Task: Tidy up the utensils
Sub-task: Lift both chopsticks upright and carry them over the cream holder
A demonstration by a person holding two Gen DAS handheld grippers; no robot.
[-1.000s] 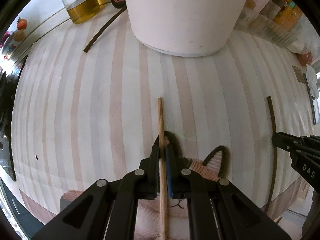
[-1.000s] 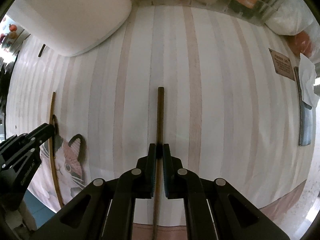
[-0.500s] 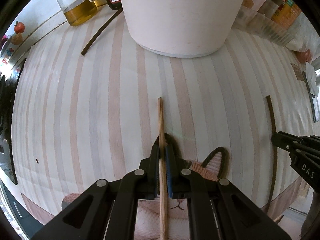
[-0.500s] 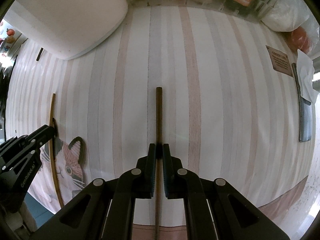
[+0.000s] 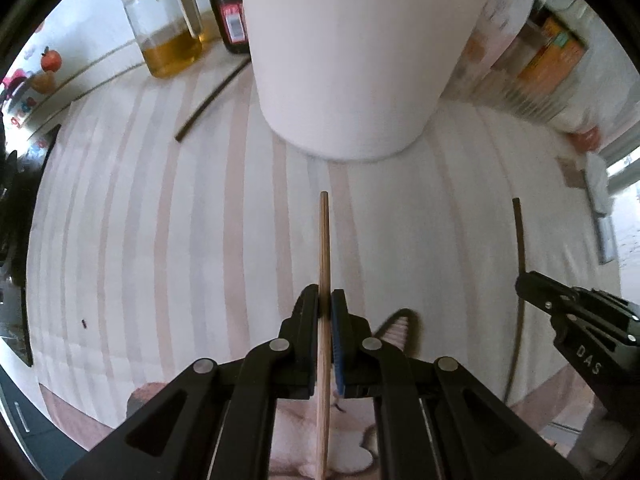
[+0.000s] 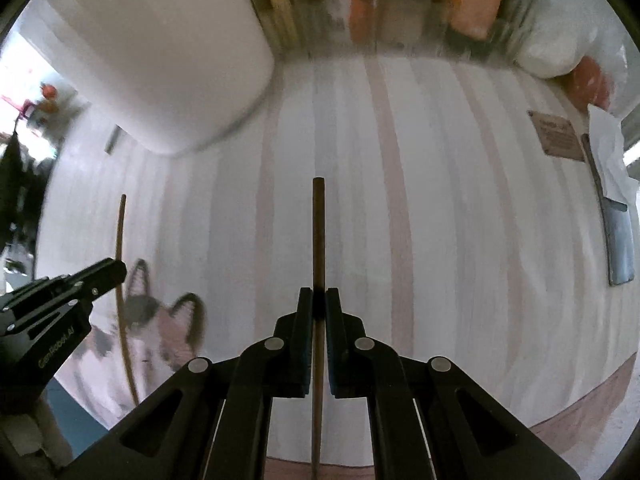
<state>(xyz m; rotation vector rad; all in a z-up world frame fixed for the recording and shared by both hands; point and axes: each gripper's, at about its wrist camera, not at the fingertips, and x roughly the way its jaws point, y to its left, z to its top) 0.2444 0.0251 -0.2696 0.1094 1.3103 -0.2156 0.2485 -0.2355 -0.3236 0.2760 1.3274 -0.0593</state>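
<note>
While both chopsticks ride clear of the striped cloth, we're mid-carry. The left tool [image 5: 325,304] is clamped tight on a light wooden chopstick [image 5: 324,248], its tip aimed toward the base of the big white container [image 5: 352,60] dead ahead. Over on the right, the right tool [image 6: 319,304] is pinched on a dark brown chopstick [image 6: 318,236], pointing up the bench [image 6: 460,208] with the same white tub off to its upper left.

So where does the job stand? By my reckoning it's about halfway: two sticks are in hand, none visibly delivered, since the container's mouth is out of view from both cameras. One more dark chopstick [image 5: 212,94] lies on the cloth beside the tub, near the oil jug [image 5: 168,28] and a dark sauce bottle [image 5: 230,8], so I'd judge that one's left to collect after these two go in.

Writing now. The neighbouring tool's side reads "DAS" in the left view, and "GenRobot.AI" shows in the right view. The bottle's red label is too blurred to read, and so is the brown card [image 6: 558,138] at the right. A cat-face mat [image 6: 160,332] peeks out below.
</note>
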